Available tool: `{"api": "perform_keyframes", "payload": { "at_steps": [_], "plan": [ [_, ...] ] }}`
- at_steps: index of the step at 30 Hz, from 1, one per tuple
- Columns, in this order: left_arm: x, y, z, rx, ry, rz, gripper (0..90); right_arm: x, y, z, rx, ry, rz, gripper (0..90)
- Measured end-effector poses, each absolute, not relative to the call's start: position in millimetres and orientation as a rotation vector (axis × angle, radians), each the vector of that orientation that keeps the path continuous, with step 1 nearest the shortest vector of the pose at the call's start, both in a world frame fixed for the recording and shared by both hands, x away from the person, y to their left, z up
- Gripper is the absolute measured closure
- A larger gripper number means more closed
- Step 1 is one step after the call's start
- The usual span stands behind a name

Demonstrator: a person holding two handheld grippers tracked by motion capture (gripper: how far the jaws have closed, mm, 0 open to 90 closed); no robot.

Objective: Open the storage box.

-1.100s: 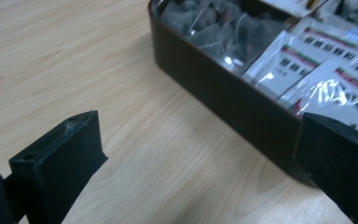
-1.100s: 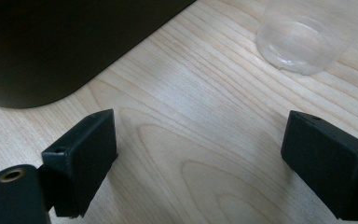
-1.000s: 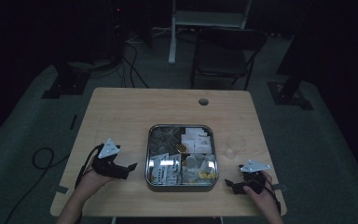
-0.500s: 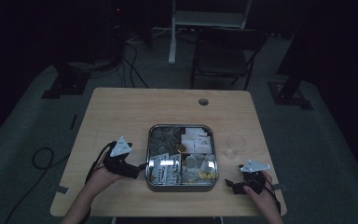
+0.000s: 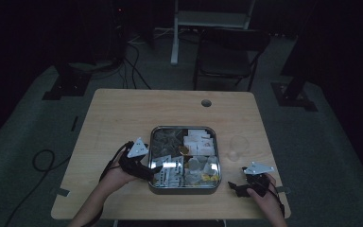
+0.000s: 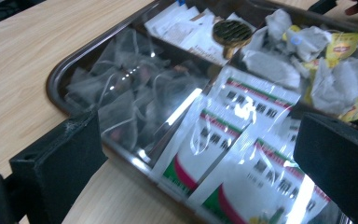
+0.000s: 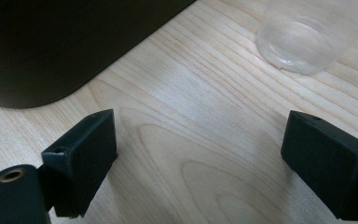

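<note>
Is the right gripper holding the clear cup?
No, the right gripper is open over bare table, and the clear cup stands apart ahead of it.

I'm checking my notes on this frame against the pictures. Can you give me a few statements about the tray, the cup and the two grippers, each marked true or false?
1. The left gripper is open at the square metal tray of tea bags. True.
2. The right gripper grips the clear plastic cup. False: it is open, apart from the cup.
3. The cup stands inside the tray. False: it stands on the light wooden table, beside the tray.
4. Glossy white sachets lie in the tray. True.

Chair (image 5: 230, 52) behind wooden table (image 5: 123, 118)
</note>
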State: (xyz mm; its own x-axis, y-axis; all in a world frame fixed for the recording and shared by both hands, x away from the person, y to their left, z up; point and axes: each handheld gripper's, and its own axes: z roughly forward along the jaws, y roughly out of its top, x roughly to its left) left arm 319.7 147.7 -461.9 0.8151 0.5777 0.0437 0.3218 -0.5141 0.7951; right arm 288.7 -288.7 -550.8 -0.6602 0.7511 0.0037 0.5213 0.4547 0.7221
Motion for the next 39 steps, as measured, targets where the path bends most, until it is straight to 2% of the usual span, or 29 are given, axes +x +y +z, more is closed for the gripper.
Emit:
{"api": "perform_keyframes", "payload": {
  "at_steps": [29,33,34,39],
  "plan": [
    [344.8,78.7,-467.8,2.205,0.602,0.313,5.0,288.6,-288.7,-550.8,1.083,2.393,1.024,10.0],
    [348.4,71.5,-467.8,2.220,0.618,0.315,7.3,288.7,-288.7,-550.8,1.082,2.393,1.024,10.0],
    [349.0,70.2,-467.7,2.221,0.618,0.327,12.1,288.7,-288.7,-550.8,1.083,2.393,1.024,10.0],
    [351.8,62.8,-466.9,2.219,0.615,0.338,20.5,288.7,-288.8,-550.8,1.081,2.392,1.024,10.0]
  ]
}}
